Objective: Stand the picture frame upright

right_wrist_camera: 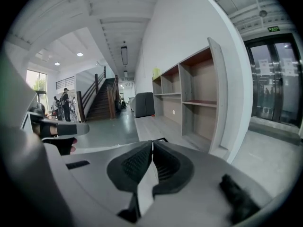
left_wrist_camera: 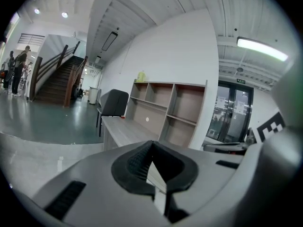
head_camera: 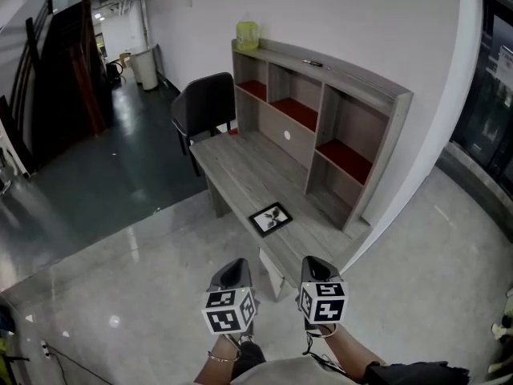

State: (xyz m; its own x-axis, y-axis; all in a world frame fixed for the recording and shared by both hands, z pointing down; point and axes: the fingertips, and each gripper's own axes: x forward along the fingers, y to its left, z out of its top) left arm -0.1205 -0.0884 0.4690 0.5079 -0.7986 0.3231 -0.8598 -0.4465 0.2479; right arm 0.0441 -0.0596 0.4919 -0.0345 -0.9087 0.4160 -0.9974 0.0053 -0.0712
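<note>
The picture frame (head_camera: 271, 219) lies flat on its back on the grey wooden desk (head_camera: 232, 163), near the desk's end, with a plant sprig showing on its white inner panel inside a black border. It sits ahead of both pairs of jaws and roughly between the two lines they point along. It is apart from them, and neither gripper touches it.

The left gripper (head_camera: 233, 273) is held short of the desk's near end, with its black ribbed pads pressed together and nothing between them. The left gripper view (left_wrist_camera: 151, 144) shows the same. The right gripper (head_camera: 314, 267) is beside it with its jaws likewise closed on nothing, the pads meeting in a thin seam in the right gripper view (right_wrist_camera: 152, 143).

Beyond the frame, further ahead of the jaws, a shelf unit (head_camera: 353, 111) with red-lined compartments stands along the back of the desk against the white wall. A yellow-green container (head_camera: 247, 35) rests on its top at the far end. A black chair (head_camera: 204, 103) stands at the desk's far end, well beyond the jaws.
</note>
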